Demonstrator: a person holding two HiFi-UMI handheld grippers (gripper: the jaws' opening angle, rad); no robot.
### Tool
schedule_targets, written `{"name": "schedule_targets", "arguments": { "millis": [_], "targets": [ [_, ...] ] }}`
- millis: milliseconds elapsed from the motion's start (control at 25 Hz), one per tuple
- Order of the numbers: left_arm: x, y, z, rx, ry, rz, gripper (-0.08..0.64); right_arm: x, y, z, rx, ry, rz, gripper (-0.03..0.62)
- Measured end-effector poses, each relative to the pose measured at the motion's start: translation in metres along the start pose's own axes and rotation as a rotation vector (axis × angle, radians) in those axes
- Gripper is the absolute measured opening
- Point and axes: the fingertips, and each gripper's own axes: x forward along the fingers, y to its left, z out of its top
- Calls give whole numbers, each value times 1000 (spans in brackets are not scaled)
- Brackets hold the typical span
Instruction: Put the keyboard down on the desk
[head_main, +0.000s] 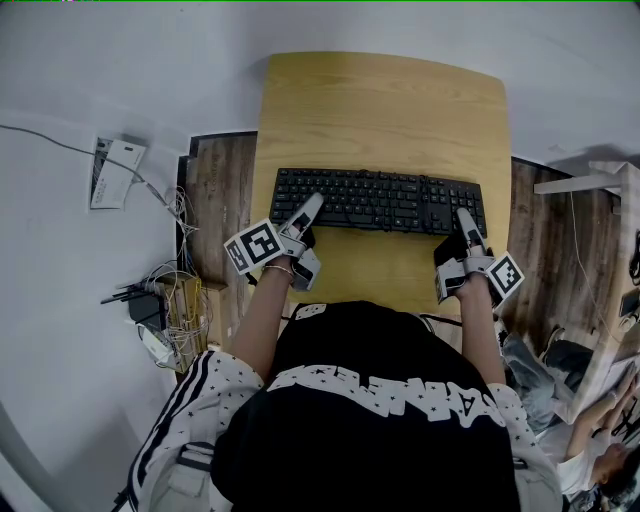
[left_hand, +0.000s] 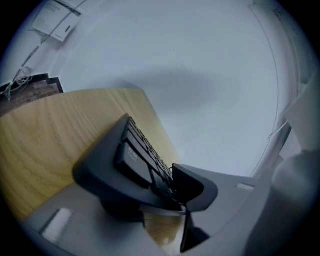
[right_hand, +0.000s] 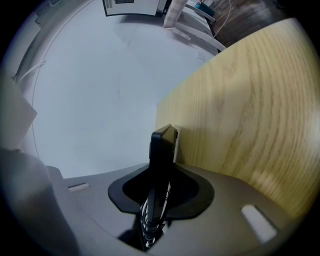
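A black keyboard (head_main: 380, 200) lies across the middle of the light wooden desk (head_main: 380, 100), in front of the person. My left gripper (head_main: 310, 208) reaches over its left end. In the left gripper view the keyboard's corner (left_hand: 130, 155) sits between the jaws, with both pads against it. My right gripper (head_main: 466, 220) is at the keyboard's right end. The right gripper view shows the keyboard edge-on (right_hand: 162, 150), clamped between the two pads, with desk wood (right_hand: 250, 115) beyond it.
A tangle of cables and a power strip (head_main: 165, 295) lies on the floor left of the desk, near a white box (head_main: 116, 172). White furniture (head_main: 600, 185) stands at the right, where another person's hand (head_main: 610, 400) shows.
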Motion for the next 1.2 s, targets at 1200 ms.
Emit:
{"name": "schedule_targets", "arguments": {
  "millis": [1200],
  "targets": [
    [-8, 4, -16, 75, 161, 40, 242, -4, 3, -14, -274, 140, -124, 171]
  ]
}}
